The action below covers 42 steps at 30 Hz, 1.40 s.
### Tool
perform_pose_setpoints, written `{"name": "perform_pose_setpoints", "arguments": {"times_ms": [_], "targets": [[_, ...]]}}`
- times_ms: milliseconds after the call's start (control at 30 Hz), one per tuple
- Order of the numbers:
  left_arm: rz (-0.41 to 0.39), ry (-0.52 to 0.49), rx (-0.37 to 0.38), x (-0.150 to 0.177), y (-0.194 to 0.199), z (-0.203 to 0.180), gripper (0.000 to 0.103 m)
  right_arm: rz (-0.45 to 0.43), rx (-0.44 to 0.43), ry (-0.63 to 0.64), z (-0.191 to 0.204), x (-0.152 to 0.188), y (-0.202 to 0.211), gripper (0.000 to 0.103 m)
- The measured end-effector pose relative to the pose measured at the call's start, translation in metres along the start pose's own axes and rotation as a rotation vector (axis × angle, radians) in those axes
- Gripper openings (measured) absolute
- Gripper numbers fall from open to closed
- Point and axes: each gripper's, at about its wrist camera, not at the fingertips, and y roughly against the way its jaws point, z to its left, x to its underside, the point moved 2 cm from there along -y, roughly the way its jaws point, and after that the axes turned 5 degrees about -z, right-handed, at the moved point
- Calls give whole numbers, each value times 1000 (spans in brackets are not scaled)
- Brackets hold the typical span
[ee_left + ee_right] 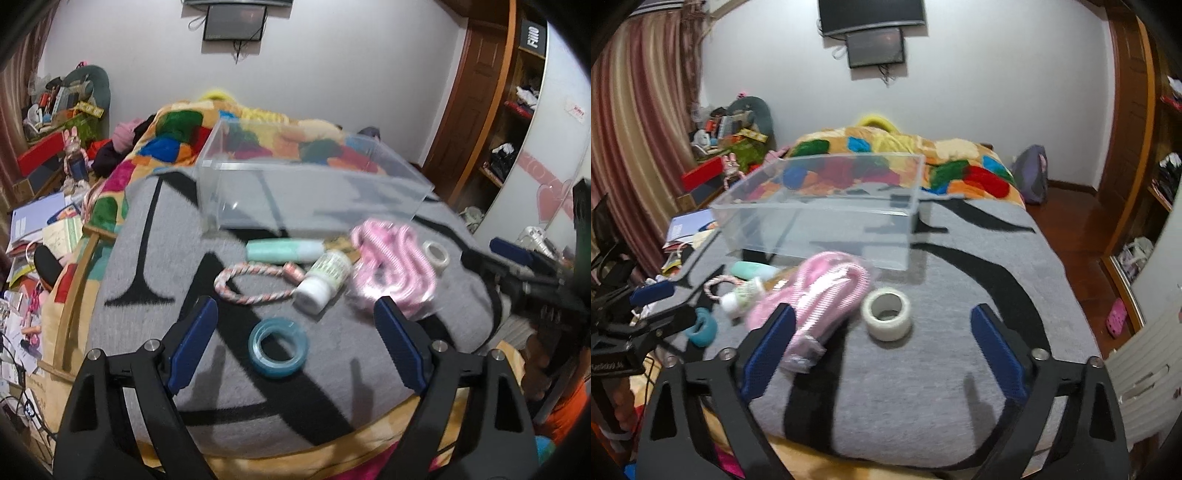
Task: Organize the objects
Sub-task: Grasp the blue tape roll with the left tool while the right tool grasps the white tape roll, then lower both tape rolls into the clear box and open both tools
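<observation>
On a grey blanket [147, 236] stands a clear plastic box [310, 184], empty, also in the right wrist view [820, 214]. In front of it lie a mint tube [284, 250], a white-capped bottle [323, 280], a pink-white rope loop [251, 284], a bagged pink cord [391, 266], a white tape roll [436, 254] and a blue tape roll [277, 347]. My left gripper [295, 317] is open, its fingers on either side of the blue tape. My right gripper [882, 321] is open, just behind the white tape roll [886, 314], with the pink cord [820, 306] by its left finger.
A colourful quilt [960, 170] covers the bed beyond the box. Cluttered floor and shelves lie left of the bed [37, 221]. A wooden door and wardrobe [480, 110] stand at the right. The left gripper shows at the left edge of the right wrist view [646, 306].
</observation>
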Motion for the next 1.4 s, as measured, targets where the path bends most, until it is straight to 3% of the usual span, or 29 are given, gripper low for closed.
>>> {"name": "perform_pose_setpoints", "arguments": {"times_ms": [133,200,233,333,367,400,500,600,867,1133,1267,1400], "targets": [[54,-4,-21,12,-13,4,81,55,13,-23,-11,2,-21,73],[85,-11,-41,17,-22,6,68,85,14,-28,-15,2,-34,67],[89,-12,-45,18,-23,6,67,95,14,-29,-16,3,-38,63],[69,-18,-48,17,-23,6,53,122,-19,-32,-16,4,-49,61],[69,-19,-41,16,-23,6,40,129,-42,-34,-15,5,-51,61],[71,-18,-33,16,-23,7,39,133,-50,-29,-13,5,-52,61],[65,-12,-26,15,-23,8,39,139,-59,4,-6,9,-53,58],[62,-3,-19,12,-20,9,39,131,-85,23,-1,9,-50,39],[-16,7,-1,-23,-3,13,39,113,-83,12,-4,0,-41,38],[-137,-52,-8,-89,1,8,39,-24,-73,-8,-13,-60,-21,38],[-119,-55,-12,-117,-17,10,39,-39,-87,-36,-8,-91,-35,38],[-35,-68,5,-135,-48,8,39,4,-80,-20,5,-110,-65,38]]}}
